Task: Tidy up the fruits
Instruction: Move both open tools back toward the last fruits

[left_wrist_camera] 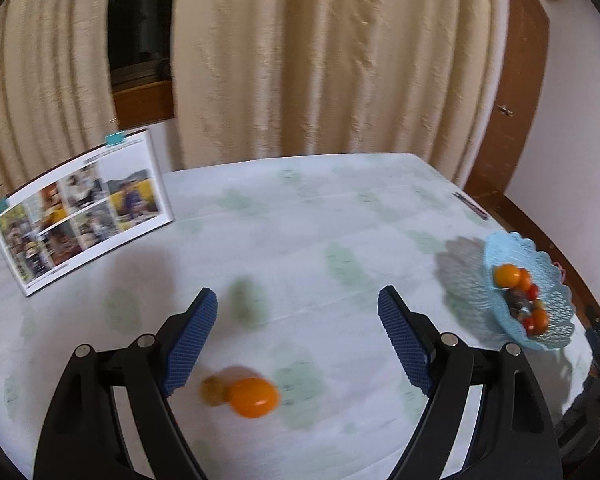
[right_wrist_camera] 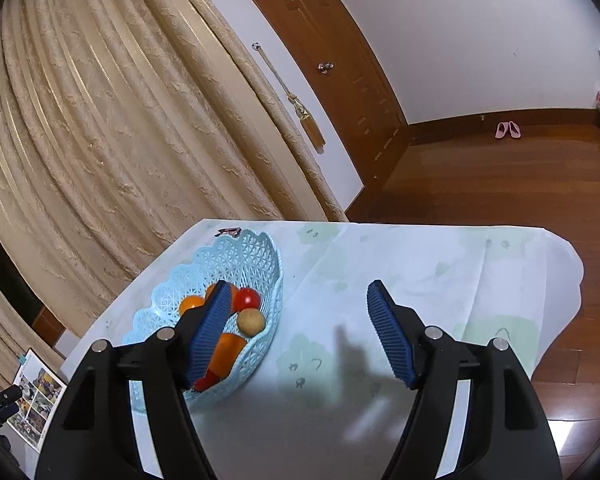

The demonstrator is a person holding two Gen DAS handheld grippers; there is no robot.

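- Fruit left on table: orange fruit [left_wrist_camera: 254,397] with a small brownish round fruit [left_wrist_camera: 212,390] touching its left side, both on the tablecloth [left_wrist_camera: 300,240], low between the left gripper's fingers in the left wrist view; blurred, exact type unclear.
- Rest of fruit already in light blue lattice basket [right_wrist_camera: 236,264]: oranges, red tomato-like ones, one tan ball [right_wrist_camera: 251,321]. Looks like the collecting spot, so task reads as mostly done, two pieces to go.
- Left gripper [left_wrist_camera: 298,308]: jaws wide apart, nothing between the blue pads [left_wrist_camera: 190,344], nothing held. Fruit pair sits below and nearer than the pad tips, not touched. Wide spread probably set to fit the orange.
- Right gripper [right_wrist_camera: 298,298]: jaws parted, empty. Left pad overlaps the basket's contents in view, but contact cannot be told; right pad over bare cloth. Judged to be parked just beside the basket, out of the left one's way.
- Basket stands near the table's far right edge, well apart from the loose fruit, so a carry across is needed.
- Risk guess: the two touching fruits may roll if one is nudged.
- Outward: photo calendar [left_wrist_camera: 80,216] standing at far left, cream curtain [left_wrist_camera: 320,60] behind, wooden door [right_wrist_camera: 332,64], wood floor.
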